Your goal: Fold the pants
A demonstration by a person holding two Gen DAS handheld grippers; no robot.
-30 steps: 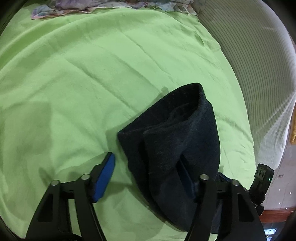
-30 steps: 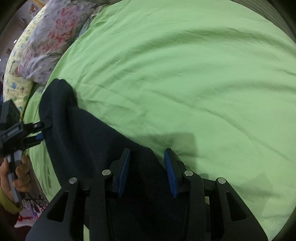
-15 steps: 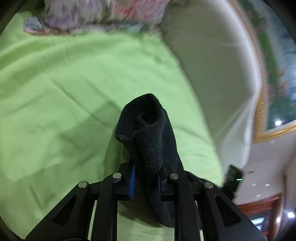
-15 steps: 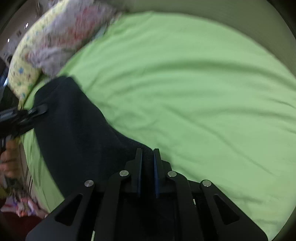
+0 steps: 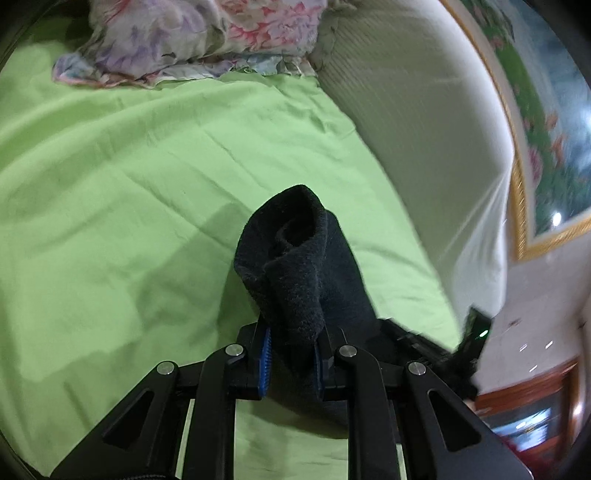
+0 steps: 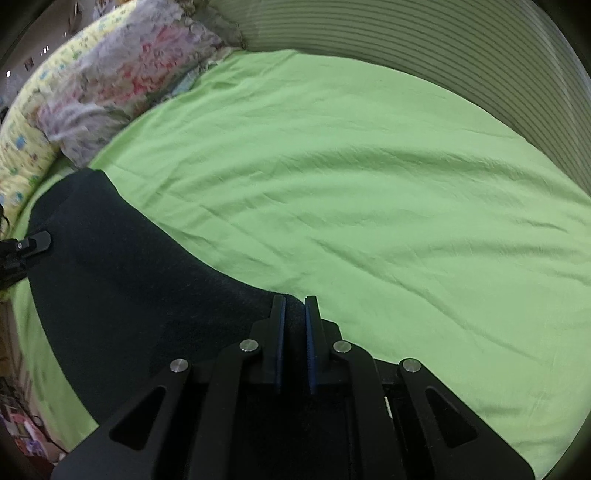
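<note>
Pants [image 5: 295, 266] bunched between left hand-held gripper [image 5: 290, 363], right hand-held gripper [image 6: 294, 347] clamping their other edge; green sheet [image 6: 369, 184] beneath

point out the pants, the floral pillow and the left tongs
pants [image 6: 122, 280], right wrist view, on the flat dark fabric stretched between the grips
floral pillow [image 5: 207, 33], left wrist view, on its printed face
left tongs [image 5: 291, 360], left wrist view, midway between the blue-padded tips, shut on the bunched cloth

One pair of dark pants [image 5: 306, 273], two grippers, one green sheet [image 6: 351, 177], one floral pillow [image 5: 199, 33], one framed painting [image 5: 546, 122].
</note>
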